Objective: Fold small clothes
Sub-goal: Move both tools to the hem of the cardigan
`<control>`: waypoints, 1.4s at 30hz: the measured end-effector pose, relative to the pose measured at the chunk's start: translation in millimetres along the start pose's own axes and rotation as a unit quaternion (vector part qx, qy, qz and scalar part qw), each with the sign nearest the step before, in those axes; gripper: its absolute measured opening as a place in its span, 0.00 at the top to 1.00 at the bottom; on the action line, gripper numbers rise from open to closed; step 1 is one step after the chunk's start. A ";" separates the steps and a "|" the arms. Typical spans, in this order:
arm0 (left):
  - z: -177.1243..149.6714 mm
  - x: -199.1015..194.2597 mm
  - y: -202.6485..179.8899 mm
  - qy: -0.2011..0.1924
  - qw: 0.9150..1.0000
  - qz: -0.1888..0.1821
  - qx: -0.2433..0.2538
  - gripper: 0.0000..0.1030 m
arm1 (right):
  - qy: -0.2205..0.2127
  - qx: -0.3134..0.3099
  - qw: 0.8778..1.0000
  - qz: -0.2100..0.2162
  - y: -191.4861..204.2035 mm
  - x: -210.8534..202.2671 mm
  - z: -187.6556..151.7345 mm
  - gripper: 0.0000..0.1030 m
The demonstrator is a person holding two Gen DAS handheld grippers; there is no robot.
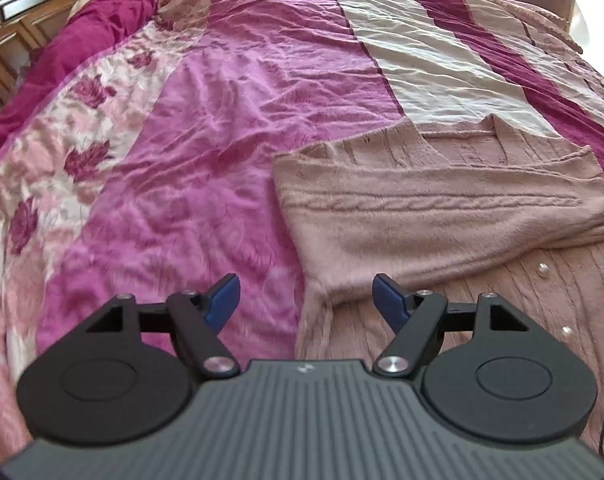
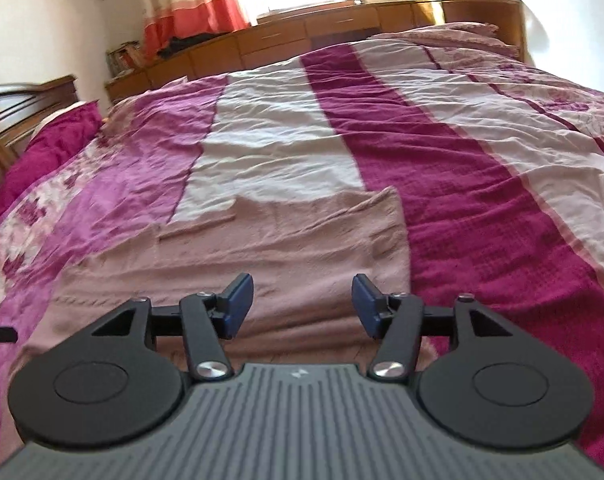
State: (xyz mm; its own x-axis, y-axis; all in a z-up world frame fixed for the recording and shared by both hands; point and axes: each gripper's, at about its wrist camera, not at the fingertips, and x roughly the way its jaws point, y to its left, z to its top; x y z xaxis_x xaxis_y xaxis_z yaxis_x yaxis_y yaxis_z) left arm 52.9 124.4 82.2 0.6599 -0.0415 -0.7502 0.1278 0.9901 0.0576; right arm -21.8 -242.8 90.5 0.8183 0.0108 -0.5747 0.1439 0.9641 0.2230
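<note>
A dusty pink knitted sweater lies flat on the bed, one sleeve folded across its body; small pearl buttons show at its lower right. My left gripper is open and empty, just above the sweater's left edge near me. In the right wrist view the same sweater spreads ahead. My right gripper is open and empty, hovering over the sweater's near right part. A bit of the left gripper shows at that view's left edge.
The bed is covered by a wrinkled bedspread in pink, magenta, cream and floral stripes. A magenta pillow lies at the far left. Wooden cabinets and a curtained window stand behind the bed.
</note>
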 end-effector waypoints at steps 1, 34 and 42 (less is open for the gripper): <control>-3.9 -4.3 0.7 0.002 1.000 0.000 -0.004 0.28 | 0.001 -0.005 1.000 0.001 2.3 -4.9 -2.9 0.39; -114.8 -25.8 -7.9 0.108 0.993 -0.025 -0.043 0.28 | 0.148 -0.070 0.986 -0.045 -11.5 -90.9 -88.6 0.28; -117.9 -27.0 -7.5 0.110 0.993 -0.043 -0.030 0.29 | 0.224 -0.032 0.973 -0.042 -26.2 -66.4 -100.5 0.28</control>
State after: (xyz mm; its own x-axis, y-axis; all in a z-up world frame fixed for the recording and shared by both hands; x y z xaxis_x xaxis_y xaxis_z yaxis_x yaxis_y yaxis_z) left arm -53.2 133.9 24.4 0.4694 -0.1030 -0.8769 0.1288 0.9905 -0.0474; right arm -135.8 -242.2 43.6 0.4779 0.0324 -0.8778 0.1522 0.9812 0.1190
